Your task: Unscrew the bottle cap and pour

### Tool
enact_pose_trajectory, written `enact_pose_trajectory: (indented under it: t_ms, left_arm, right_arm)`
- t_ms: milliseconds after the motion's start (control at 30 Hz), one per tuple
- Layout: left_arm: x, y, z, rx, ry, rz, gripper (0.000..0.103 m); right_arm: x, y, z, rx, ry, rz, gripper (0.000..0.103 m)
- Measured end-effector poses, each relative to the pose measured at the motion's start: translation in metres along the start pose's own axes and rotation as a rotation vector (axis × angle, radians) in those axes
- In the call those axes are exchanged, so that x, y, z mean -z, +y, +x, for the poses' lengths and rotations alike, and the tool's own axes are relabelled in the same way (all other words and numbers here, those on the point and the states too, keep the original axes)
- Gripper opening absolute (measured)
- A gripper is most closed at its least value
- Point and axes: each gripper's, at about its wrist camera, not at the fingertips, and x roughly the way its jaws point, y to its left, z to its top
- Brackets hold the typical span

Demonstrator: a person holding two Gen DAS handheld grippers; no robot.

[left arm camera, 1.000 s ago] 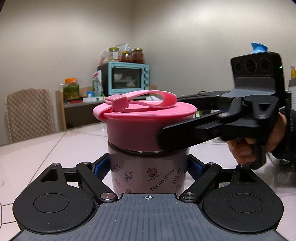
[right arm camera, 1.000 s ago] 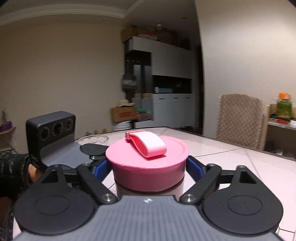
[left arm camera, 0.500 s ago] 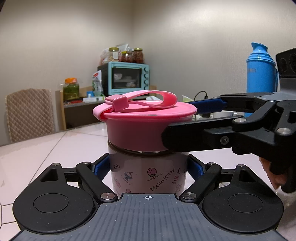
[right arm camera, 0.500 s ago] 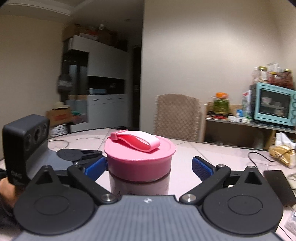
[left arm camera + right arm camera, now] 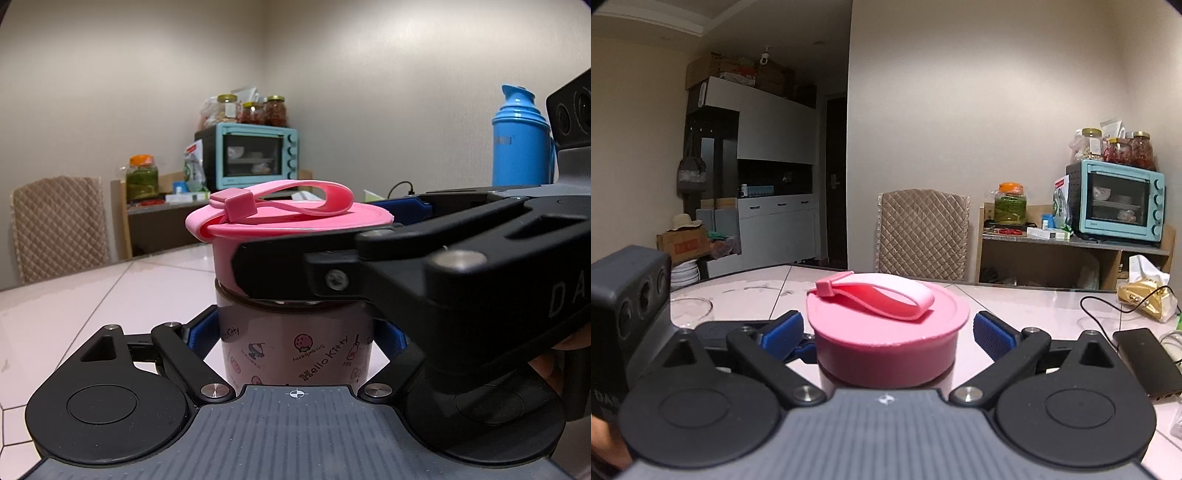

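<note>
Pale tiled table (image 5: 1015,306). Left hand-held gripper (image 5: 295,334) clamps the bottle (image 5: 295,350) body; right hand-held gripper (image 5: 886,328) spread wide, pads clear either side of the pink cap (image 5: 886,328). Cap seated; unscrewing unfinished, pouring ahead.

There is one bottle (image 5: 295,350) with cartoon pictures on it, and one pink cap (image 5: 886,332) on top with one pink loop strap (image 5: 882,295). Two grippers show — the left gripper (image 5: 295,334) and the right gripper (image 5: 886,332). Each has two blue finger pads (image 5: 991,336). On the table (image 5: 92,306) there is one black phone (image 5: 1148,362), one tissue pack (image 5: 1145,291) and one blue thermos (image 5: 521,140). Farther back stand one teal toaster oven (image 5: 1119,201) and one chair (image 5: 923,234) with a quilted cover. Three jars (image 5: 1119,147) sit on top of the oven — and one more jar with an orange lid (image 5: 1010,203) stands on the shelf beside it.
</note>
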Motion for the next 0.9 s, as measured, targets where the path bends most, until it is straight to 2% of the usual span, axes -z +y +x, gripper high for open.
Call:
enact_pose_trajectory:
  t_ms: [300,467,567,700,900]
  left_arm:
    - [0.000,0.001,0.000,0.000,0.000,-0.002,0.089]
    - [0.000,-0.001,0.000,0.000,0.001,0.001,0.089]
    - [0.000,-0.001,0.000,0.001,0.000,-0.001,0.089]
    - [0.000,0.000,-0.001,0.000,0.001,0.002,0.089]
    - [0.000,0.001,-0.001,0.000,0.001,0.000,0.089]
  right_arm:
    - [0.003,0.005,0.003,0.027,0.012,0.004,0.085]
    - [0.004,0.004,0.002,0.011,0.012,-0.001,0.085]
    - [0.003,-0.002,0.002,-0.028,0.014,-0.005,0.085]
    - [0.002,-0.025,0.005,-0.168,0.020,-0.005,0.085]
    - [-0.004,-0.048,0.009,-0.322,0.042,-0.079,0.085]
